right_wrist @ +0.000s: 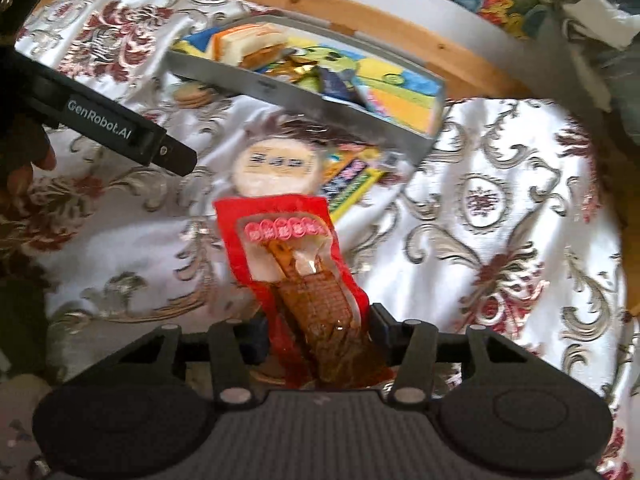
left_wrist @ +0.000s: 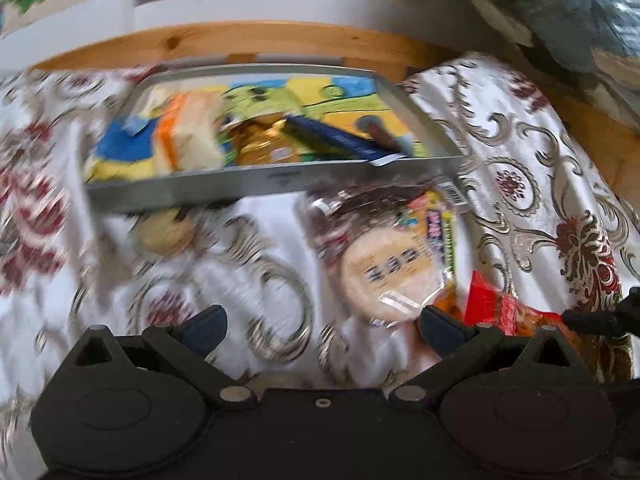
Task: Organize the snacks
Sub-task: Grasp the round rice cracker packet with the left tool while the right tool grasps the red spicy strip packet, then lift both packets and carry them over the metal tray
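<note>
My right gripper (right_wrist: 318,330) is shut on a red packet (right_wrist: 288,248) with a brown snack inside, held above the patterned cloth; the same red packet (left_wrist: 496,304) shows at the lower right of the left wrist view. My left gripper (left_wrist: 322,320) stands open over the cloth with nothing between its fingers. Just ahead of it lies a clear packet with a round pale cake (left_wrist: 392,256), also seen in the right wrist view (right_wrist: 276,168). Beyond is a grey metal tray (left_wrist: 260,188) (right_wrist: 280,88) holding several snacks: an orange-and-white packet (left_wrist: 188,136), a gold one (left_wrist: 260,144) and a dark blue one (left_wrist: 332,136).
A round biscuit (left_wrist: 168,232) lies by the tray's near rim. The white cloth with red and silver flowers (right_wrist: 500,208) covers the surface, and a wooden rail (left_wrist: 280,40) runs behind the tray. The left gripper's black casing (right_wrist: 120,128) and a hand reach in at the left.
</note>
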`<state>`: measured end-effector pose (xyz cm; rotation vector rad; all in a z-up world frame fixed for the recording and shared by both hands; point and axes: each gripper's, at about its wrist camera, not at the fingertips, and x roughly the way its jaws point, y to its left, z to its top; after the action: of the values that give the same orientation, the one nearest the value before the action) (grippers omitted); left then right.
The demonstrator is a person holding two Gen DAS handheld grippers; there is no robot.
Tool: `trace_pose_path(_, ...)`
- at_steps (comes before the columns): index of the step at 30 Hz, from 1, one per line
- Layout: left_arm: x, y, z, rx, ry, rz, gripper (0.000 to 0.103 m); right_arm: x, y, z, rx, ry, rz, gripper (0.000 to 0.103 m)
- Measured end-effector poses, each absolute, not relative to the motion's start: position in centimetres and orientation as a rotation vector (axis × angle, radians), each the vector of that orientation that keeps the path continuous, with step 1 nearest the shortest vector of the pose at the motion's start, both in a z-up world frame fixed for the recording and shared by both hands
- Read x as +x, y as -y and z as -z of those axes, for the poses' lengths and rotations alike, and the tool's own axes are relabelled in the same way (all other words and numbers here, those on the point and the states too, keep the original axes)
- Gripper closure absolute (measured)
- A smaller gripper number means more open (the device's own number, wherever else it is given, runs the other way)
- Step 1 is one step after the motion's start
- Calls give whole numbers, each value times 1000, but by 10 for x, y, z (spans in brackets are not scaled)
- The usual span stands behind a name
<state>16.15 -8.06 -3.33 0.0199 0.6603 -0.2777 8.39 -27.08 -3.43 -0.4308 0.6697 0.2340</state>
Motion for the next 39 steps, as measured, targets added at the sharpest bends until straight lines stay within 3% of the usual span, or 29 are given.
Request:
trace_pose_path(5,182,103,36,98,-648,332,1,95,288,37,-336,-658,-192,50)
trace_pose_path(7,190,108,37,102,-657,345,1,99,292,36,-326,-634,-179,65)
trace_pose_path(17,214,129,48,138,-679,425,7,114,295,43,-328,-610,-160,66)
trace_pose_path(22,218,135,49,154,-674,429,11,120,302,39,-306,-583,-107,77)
trace_pose_path(26,219,142,48,163,-681,452,20,125,309,40,-283,-586,-96,77)
trace_pose_path(39,212,141,45,165,-708,407,25,126,308,43,-284,-595,-103,74)
